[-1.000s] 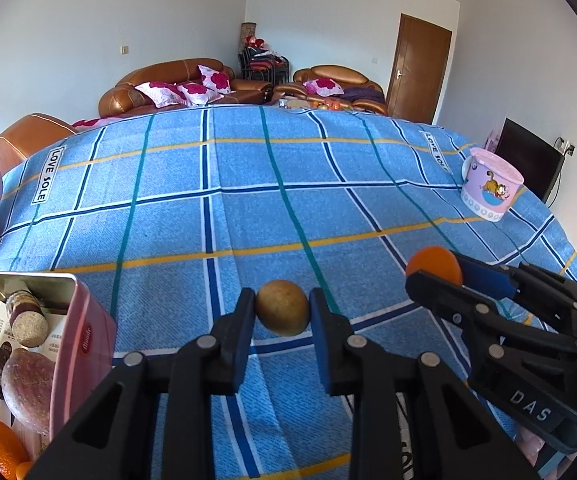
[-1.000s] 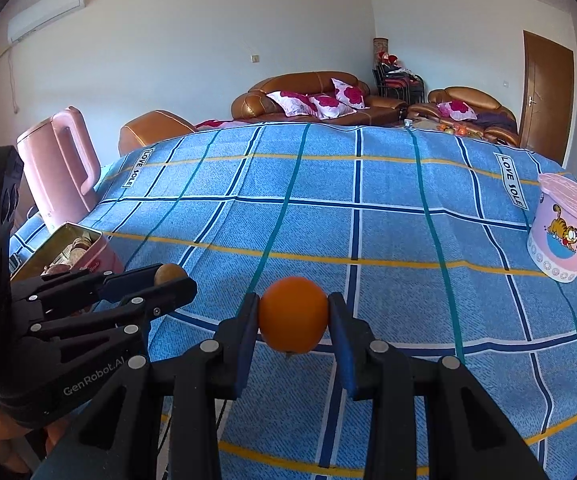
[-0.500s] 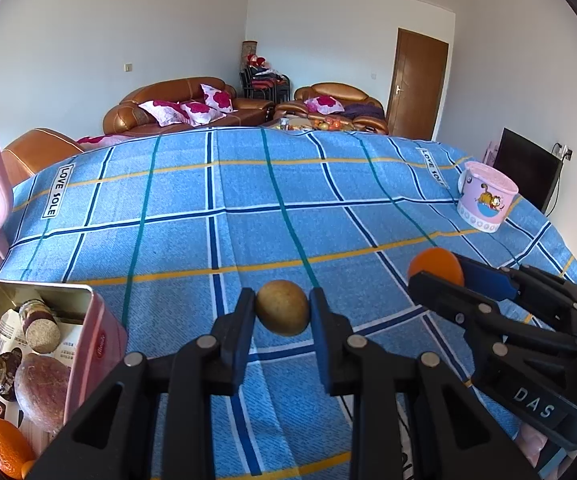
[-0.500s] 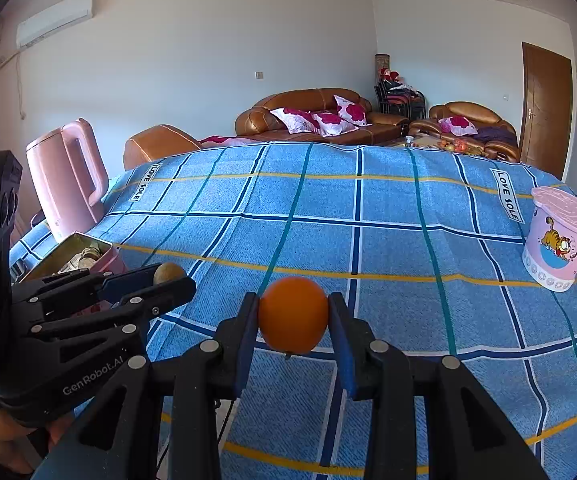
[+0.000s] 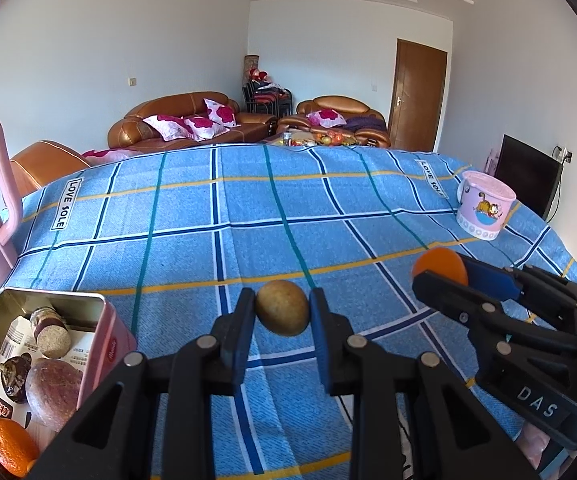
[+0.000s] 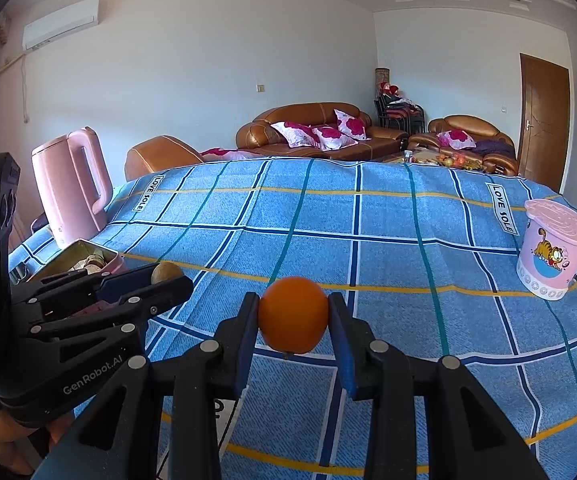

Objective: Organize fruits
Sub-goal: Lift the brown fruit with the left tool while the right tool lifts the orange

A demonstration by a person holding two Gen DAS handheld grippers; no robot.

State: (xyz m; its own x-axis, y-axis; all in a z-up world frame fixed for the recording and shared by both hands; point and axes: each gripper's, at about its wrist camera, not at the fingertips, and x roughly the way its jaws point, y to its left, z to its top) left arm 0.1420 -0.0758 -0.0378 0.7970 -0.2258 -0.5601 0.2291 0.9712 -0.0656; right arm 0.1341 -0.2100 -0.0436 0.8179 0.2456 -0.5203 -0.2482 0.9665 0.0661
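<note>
We hold L gripper [image 5: 282,314] jaws clamped on brown fruit [image 5: 282,313] | R gripper [image 6: 293,314] jaws clamped on orange [image 6: 293,314] | both above blue plaid bench cloth [image 5: 248,208], tin [image 5: 100,344] at left.

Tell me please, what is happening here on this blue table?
A person holds a gripper in each hand. The left gripper is shut on a brownish round fruit, and the right gripper is shut on an orange. Both fruits are lifted above the blue checked tablecloth. An open tin beside the left gripper already holds an orange fruit and other items.
</note>
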